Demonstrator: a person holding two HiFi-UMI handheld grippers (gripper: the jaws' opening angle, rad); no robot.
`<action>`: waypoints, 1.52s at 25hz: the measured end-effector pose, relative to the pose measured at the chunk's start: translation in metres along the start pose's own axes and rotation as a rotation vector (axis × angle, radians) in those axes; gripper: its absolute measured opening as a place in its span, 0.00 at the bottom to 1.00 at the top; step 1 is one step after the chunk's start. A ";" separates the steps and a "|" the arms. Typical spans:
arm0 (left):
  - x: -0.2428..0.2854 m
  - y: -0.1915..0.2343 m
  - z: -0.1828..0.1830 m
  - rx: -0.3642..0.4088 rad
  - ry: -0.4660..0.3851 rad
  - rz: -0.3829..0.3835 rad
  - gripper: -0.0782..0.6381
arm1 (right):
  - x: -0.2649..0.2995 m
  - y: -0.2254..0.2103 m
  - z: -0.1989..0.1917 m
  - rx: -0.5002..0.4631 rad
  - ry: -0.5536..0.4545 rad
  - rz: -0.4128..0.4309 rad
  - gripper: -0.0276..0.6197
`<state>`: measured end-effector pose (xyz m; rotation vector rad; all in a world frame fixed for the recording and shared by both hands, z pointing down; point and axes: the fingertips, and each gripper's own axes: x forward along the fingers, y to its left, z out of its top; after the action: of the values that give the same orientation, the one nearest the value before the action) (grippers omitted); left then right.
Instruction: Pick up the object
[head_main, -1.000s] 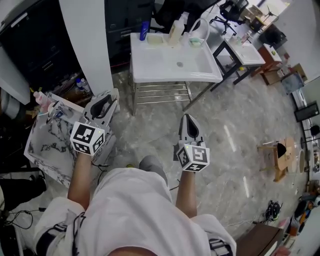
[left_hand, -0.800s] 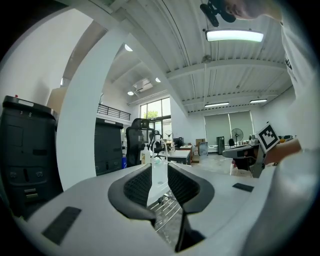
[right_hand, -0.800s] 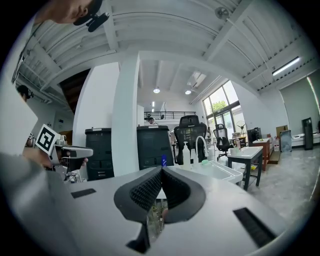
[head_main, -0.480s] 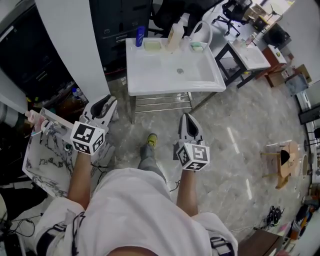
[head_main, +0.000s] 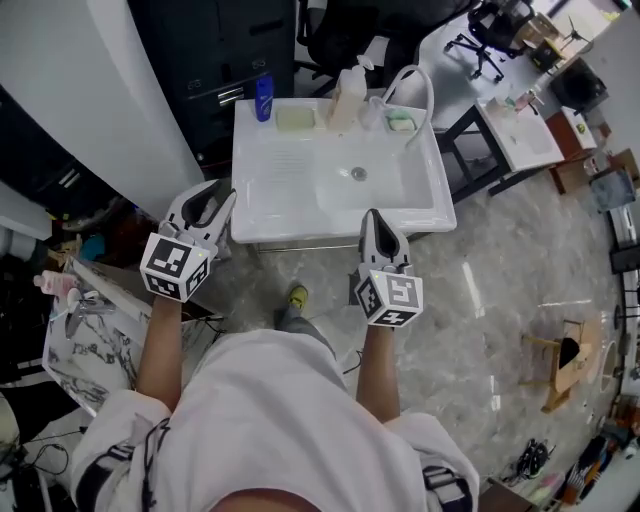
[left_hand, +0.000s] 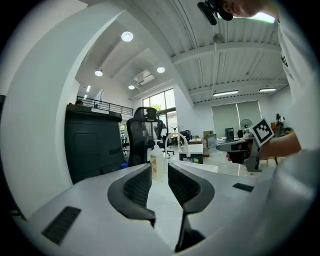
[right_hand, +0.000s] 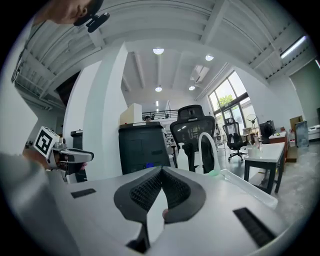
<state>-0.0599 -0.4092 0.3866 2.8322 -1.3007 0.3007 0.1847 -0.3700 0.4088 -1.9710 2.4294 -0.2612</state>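
A white sink (head_main: 290, 190) stands just ahead of me. On its back ledge are a blue bottle (head_main: 264, 97), a pale soap dish (head_main: 296, 118), a white pump bottle (head_main: 349, 85), an arched tap (head_main: 410, 82) and a green pad (head_main: 400, 123). My left gripper (head_main: 208, 197) is open and empty, at the sink's front left corner. In the left gripper view the left gripper (left_hand: 159, 171) frames the pump bottle (left_hand: 156, 164) far off. My right gripper (head_main: 375, 217) is shut and empty, over the sink's front edge. The right gripper (right_hand: 161, 171) has its jaws touching.
A black cabinet (head_main: 220, 45) and a wide white column (head_main: 80, 90) stand behind the sink at the left. A marble-patterned slab (head_main: 85, 345) lies on the floor at my left. A dark-legged table (head_main: 515, 130) is at the right, and a cardboard stool (head_main: 560, 360) further right.
I have stepped closer to the sink, which now lies right under both grippers' tips. The left gripper stays open and the right stays shut.
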 end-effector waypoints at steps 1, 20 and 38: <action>0.017 0.003 0.002 0.003 0.007 0.002 0.25 | 0.014 -0.010 0.003 -0.002 0.002 0.011 0.05; 0.210 0.023 -0.025 0.073 0.195 -0.101 0.26 | 0.157 -0.106 -0.019 0.063 0.075 0.054 0.05; 0.374 0.061 -0.102 0.100 0.373 -0.264 0.26 | 0.225 -0.145 -0.039 0.080 0.070 -0.039 0.05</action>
<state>0.1153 -0.7208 0.5491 2.7927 -0.8530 0.8548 0.2738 -0.6125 0.4890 -2.0104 2.3819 -0.4279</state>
